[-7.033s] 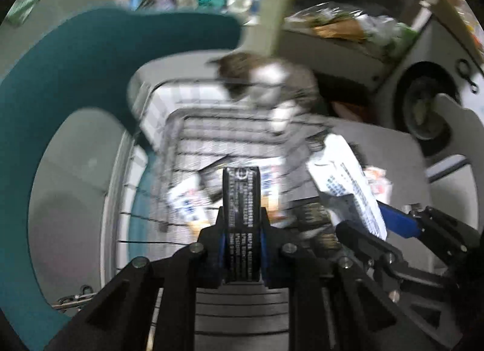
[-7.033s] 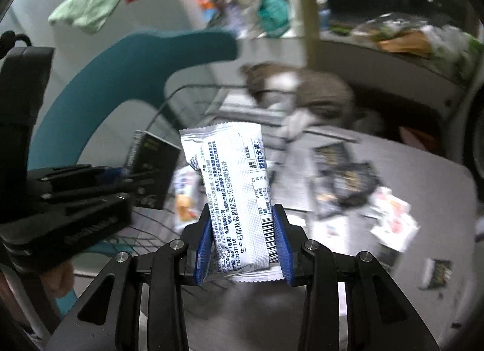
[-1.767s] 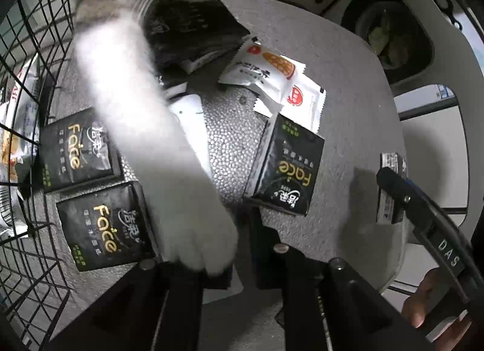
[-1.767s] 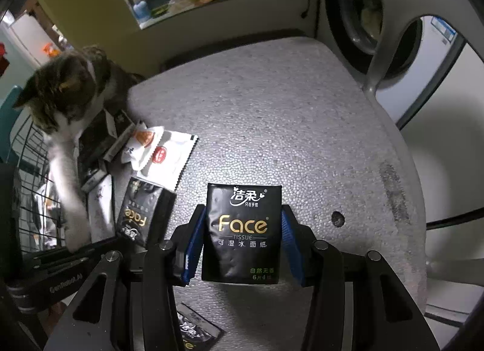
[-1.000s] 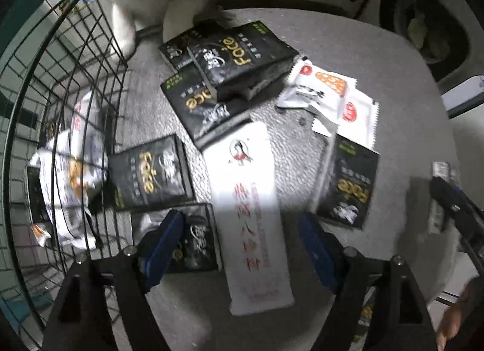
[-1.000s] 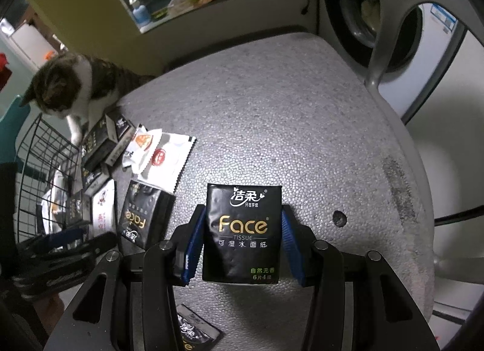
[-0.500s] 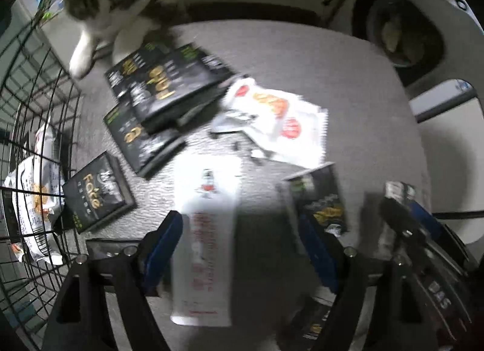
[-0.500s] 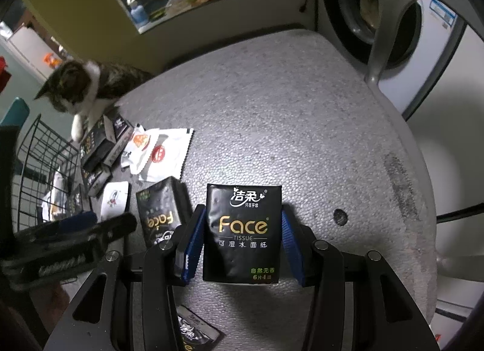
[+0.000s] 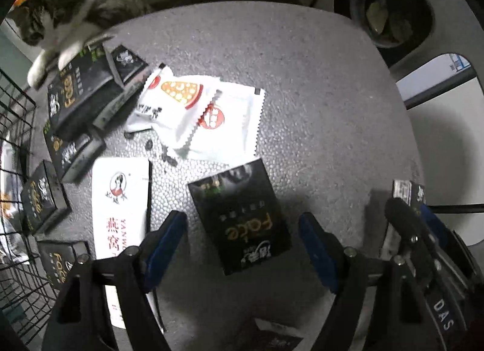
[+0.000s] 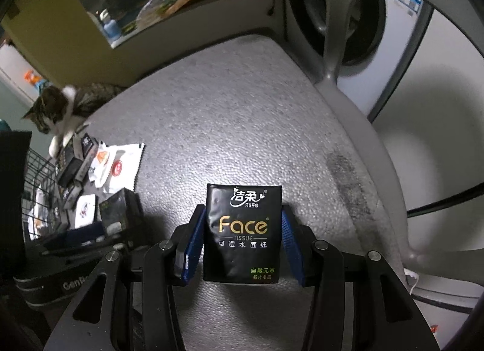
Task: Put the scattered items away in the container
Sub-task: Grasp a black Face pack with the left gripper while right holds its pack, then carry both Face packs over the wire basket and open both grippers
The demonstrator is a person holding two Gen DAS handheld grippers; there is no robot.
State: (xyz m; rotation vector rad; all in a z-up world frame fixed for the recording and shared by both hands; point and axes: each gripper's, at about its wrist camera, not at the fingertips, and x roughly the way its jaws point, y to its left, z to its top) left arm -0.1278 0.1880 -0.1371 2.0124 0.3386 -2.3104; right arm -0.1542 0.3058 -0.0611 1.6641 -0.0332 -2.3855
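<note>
My left gripper point(image 9: 242, 239) is open, its blue pads on either side of a black Face tissue pack point(image 9: 240, 216) lying flat on the grey table point(image 9: 317, 103). My right gripper point(image 10: 243, 240) is shut on another black Face tissue pack point(image 10: 243, 236), held upright just above the table. In the left wrist view the right gripper shows at the right edge point(image 9: 420, 230). A white sachet point(image 9: 121, 199), two white snack packets point(image 9: 205, 115) and several more black packs point(image 9: 81, 93) lie to the left. The black wire basket point(image 9: 12, 145) stands at the far left.
A tabby cat point(image 9: 57, 21) crouches at the table's far left corner with a paw on the black packs; it also shows in the right wrist view point(image 10: 60, 109). A washing machine point(image 10: 363, 18) stands beyond the table's rounded right edge.
My left gripper has moved right and down, from over the white sachet to around the lone black pack. The cat has drawn back toward the corner. The right gripper keeps hold of its pack.
</note>
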